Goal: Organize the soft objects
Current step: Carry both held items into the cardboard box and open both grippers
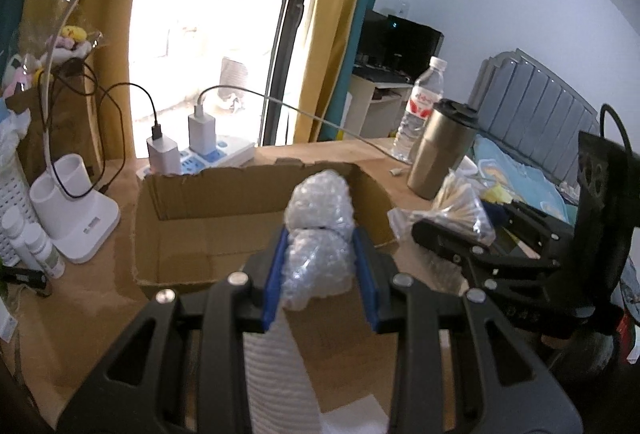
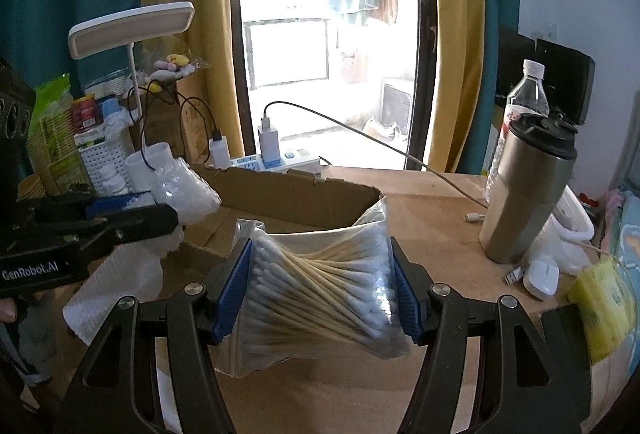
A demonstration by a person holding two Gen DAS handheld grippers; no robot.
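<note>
The cardboard box (image 1: 224, 222) sits open-topped on the counter (image 1: 80, 298), its torn far wall just in front of the power strip (image 1: 218, 156) and its floor bare where visible. The left claw (image 1: 320, 266) grips a roll of bubble wrap (image 1: 320, 230) between its 2 blue pads, held over the box's near right part; the roll's long axis runs away from the camera toward the far wall. A white foam sheet (image 1: 276, 366) lies under the claw at the near edge. The right claw (image 2: 324, 282) is clamped on a clear bag of cotton swabs (image 2: 320, 286), just near of the box's right corner (image 2: 372, 194); the swabs lie mostly crosswise, pad to pad, twisted into a fan. In the right wrist view the left claw (image 2: 160, 210) with its bubble wrap (image 2: 186, 194) hangs over the box's left end, well apart from the bag. To the right stand a steel tumbler (image 2: 528, 190) and a water bottle (image 2: 520, 106), with open counter between them and the box. A desk lamp (image 1: 74, 218) and small white bottles (image 1: 34, 242) crowd the left side.
</note>
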